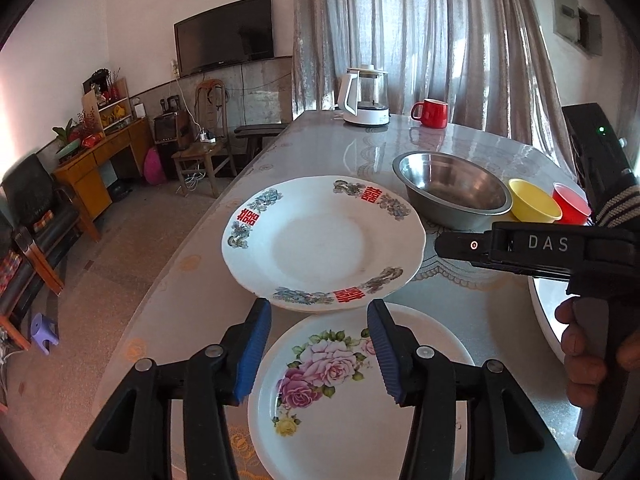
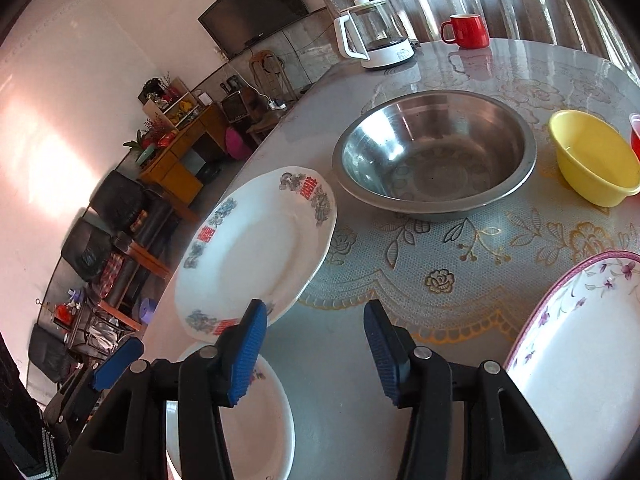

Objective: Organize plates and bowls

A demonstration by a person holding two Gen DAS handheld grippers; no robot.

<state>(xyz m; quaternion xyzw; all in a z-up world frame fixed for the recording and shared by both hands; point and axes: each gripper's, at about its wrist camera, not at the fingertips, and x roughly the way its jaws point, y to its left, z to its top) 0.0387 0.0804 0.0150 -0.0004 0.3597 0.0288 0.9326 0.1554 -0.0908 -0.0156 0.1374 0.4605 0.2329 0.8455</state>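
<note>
Plates (image 1: 324, 240) near table edge; steel bowl (image 1: 452, 190), kettle (image 1: 366, 96), mug (image 1: 431, 113) behind.

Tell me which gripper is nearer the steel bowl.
Right. The right gripper faces the steel bowl across a stretch of bare tablecloth, its jaws open. The left gripper hovers open above the rose plate, farther back, with the red-character plate between.

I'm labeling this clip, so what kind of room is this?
Probably a home living and dining room: a wall-mounted TV, a table with plates and bowls, and an electric kettle by curtains.
</note>
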